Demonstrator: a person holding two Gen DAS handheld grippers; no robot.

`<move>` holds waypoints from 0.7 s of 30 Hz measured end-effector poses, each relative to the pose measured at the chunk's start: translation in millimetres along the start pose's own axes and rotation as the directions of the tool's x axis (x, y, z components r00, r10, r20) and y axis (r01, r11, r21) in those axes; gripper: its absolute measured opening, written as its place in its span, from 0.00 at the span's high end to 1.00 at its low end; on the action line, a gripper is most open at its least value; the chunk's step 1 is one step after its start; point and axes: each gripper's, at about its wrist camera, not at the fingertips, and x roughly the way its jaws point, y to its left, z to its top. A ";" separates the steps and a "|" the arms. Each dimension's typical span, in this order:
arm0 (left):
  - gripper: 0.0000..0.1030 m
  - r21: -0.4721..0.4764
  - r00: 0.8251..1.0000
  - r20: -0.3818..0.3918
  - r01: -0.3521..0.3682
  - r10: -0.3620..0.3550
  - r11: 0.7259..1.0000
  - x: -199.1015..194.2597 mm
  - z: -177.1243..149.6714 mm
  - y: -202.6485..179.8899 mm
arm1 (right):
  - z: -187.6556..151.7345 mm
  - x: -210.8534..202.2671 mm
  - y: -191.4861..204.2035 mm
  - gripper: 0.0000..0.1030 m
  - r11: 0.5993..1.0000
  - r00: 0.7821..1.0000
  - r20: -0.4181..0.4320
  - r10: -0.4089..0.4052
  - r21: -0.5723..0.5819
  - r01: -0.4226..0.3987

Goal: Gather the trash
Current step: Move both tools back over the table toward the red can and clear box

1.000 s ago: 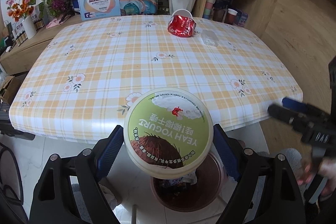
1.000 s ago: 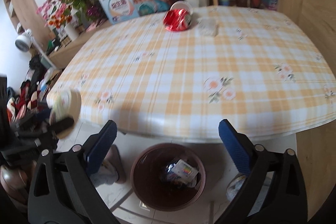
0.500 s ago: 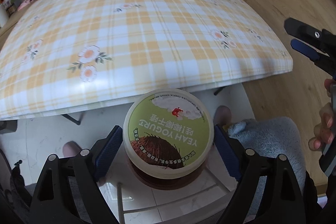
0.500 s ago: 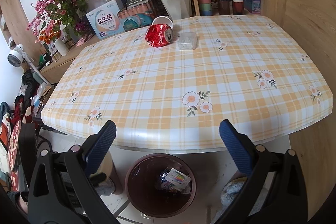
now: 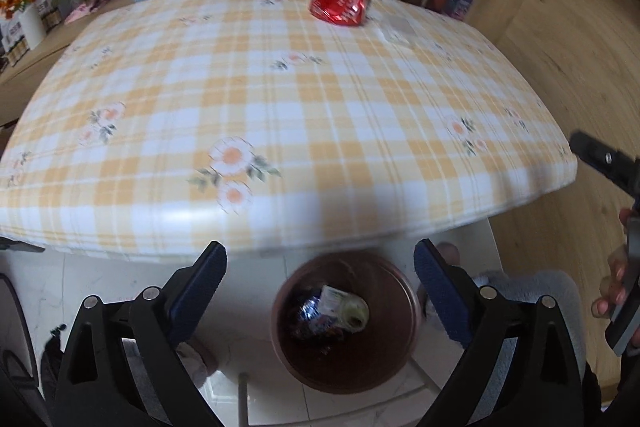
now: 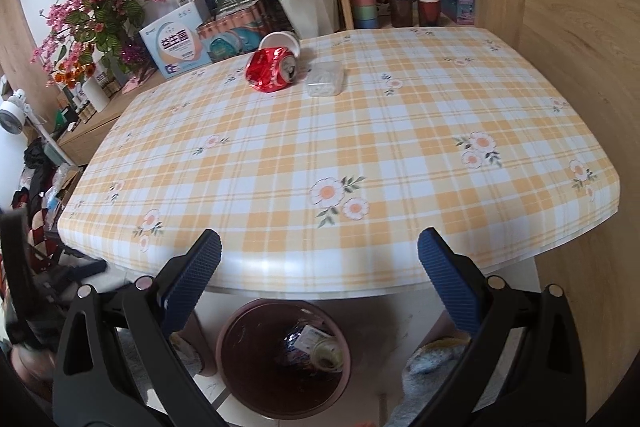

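Gone from the left gripper is that round green-lidded yogurt tub it was carrying a second ago, its jaws have just been opening and now stand wide with nothing between them, hanging right over the round brown plastic trash bin on the floor. Pretty sure the pale round thing among the wrappers in the bin is the tub, but it's blurry so I wouldn't swear to it. So that piece looks done. The right gripper is spread wide and empty too, pointing over the near edge of the table with the yellow plaid flowered tablecloth. Still to collect at the far end: a crushed red soda can, a white paper cup tipped on its side touching the can from behind, and a small clear plastic box just beside the can. Left view is smeared, and only a sliver of the other tool and some fingers show at its right edge
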 end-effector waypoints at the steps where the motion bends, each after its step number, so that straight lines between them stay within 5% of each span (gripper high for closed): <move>1: 0.10 -0.006 1.000 0.015 -0.011 0.012 1.000 -2.6 8.2 6.6 | 1.7 1.0 -2.1 0.06 1.000 1.000 -0.001 0.000 -0.001 0.000; 12: 0.10 0.011 0.991 0.118 -0.056 0.055 0.998 -16.7 88.1 31.9 | 37.0 25.9 -19.1 0.05 0.998 1.000 -0.001 -0.020 -0.067 0.020; 21: 0.10 0.060 0.991 0.125 -0.047 0.039 0.997 24.0 151.2 24.0 | 81.6 87.7 -23.8 0.05 0.996 1.000 -0.024 -0.005 -0.087 0.003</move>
